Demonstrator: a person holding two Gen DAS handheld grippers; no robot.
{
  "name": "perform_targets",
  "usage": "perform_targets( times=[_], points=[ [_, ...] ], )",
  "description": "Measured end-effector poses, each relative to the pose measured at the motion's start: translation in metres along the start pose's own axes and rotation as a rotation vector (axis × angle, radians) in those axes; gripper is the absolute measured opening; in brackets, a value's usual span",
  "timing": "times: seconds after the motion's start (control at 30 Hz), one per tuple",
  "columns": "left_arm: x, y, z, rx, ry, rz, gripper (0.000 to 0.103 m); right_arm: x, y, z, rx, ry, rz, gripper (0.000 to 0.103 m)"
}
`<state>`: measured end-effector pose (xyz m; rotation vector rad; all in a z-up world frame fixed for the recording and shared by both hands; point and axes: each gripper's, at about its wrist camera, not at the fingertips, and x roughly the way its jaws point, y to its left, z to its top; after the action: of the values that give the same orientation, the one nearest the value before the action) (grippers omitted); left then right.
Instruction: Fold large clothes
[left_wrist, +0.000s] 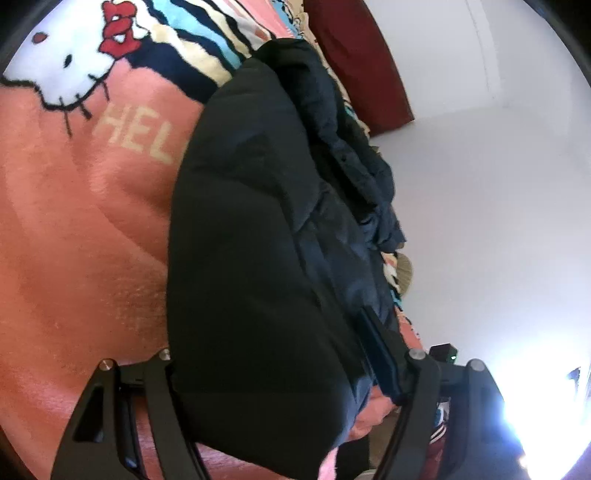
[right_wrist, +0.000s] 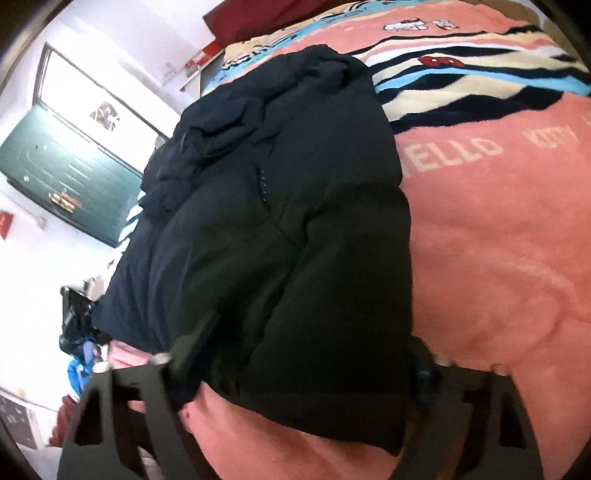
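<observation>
A: Pink plush blanket (left_wrist: 92, 240) over the whole bed, with a white cat face and a red bow at upper left of the left wrist view. Dark red headboard (left_wrist: 358, 62) at the top, white wall (left_wrist: 498, 184) on the right.

B: And the black puffer jacket (left_wrist: 251, 258)?

A: Lies on the blanket, runs from the top centre down to the bottom of both views. Looks bunched and wrinkled at its far end, smooth and puffy near the fingers.

B: Left gripper (left_wrist: 269, 343)?

A: Clenched on the jacket's thick near edge. Shows one pad flat against the fabric at lower right; hides the other finger behind the bulk at lower left.

B: Right gripper (right_wrist: 314, 343)?

A: Grasps the near hem too, fingers either side of the padding, somewhat blurred. Fills the gap between them completely with jacket (right_wrist: 277, 221).

B: Anything else there?

A: Green door (right_wrist: 66, 173) at left, blanket (right_wrist: 498, 258) on the right.
</observation>
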<state>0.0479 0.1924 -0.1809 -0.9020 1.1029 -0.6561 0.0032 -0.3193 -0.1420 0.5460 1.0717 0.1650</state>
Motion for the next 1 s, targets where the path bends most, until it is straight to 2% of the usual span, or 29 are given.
perform_targets(
  times=[0.03, 0.1, 0.3, 0.37, 0.43, 0.47, 0.53, 0.73, 0.9, 1.0],
  points=[
    [0.001, -0.002, 0.0, 0.001, 0.0, -0.011, 0.069, 0.0, -0.001, 0.0, 0.009, 0.0, 0.002, 0.068],
    [0.004, -0.001, 0.001, -0.002, -0.008, -0.018, 0.069, 0.0, -0.004, 0.001, 0.028, -0.001, 0.011, 0.066],
    [0.019, 0.001, -0.008, -0.017, 0.018, -0.027, 0.067, 0.017, -0.015, -0.001, 0.105, 0.057, 0.062, 0.066],
    [0.022, -0.001, -0.009, -0.01, 0.019, -0.037, 0.055, 0.02, -0.011, -0.001, 0.087, 0.063, 0.054, 0.057],
    [0.024, -0.006, -0.008, 0.001, 0.024, -0.051, 0.042, 0.019, -0.007, 0.0, 0.073, 0.045, 0.071, 0.037],
    [0.024, -0.009, -0.008, 0.009, 0.024, -0.054, 0.036, 0.018, -0.005, 0.001, 0.066, 0.036, 0.076, 0.033],
    [0.023, -0.014, -0.006, 0.017, 0.023, -0.064, 0.029, 0.015, -0.002, 0.002, 0.053, 0.015, 0.094, 0.022],
    [0.019, -0.042, 0.008, 0.026, 0.012, -0.131, 0.026, -0.005, 0.0, 0.008, 0.072, -0.073, 0.174, 0.018],
    [0.018, -0.062, 0.027, -0.023, -0.011, -0.209, 0.026, -0.021, -0.006, 0.029, 0.156, -0.155, 0.28, 0.017],
    [0.019, -0.083, 0.042, -0.025, -0.033, -0.238, 0.026, -0.029, -0.002, 0.044, 0.168, -0.19, 0.308, 0.017]
  ],
)
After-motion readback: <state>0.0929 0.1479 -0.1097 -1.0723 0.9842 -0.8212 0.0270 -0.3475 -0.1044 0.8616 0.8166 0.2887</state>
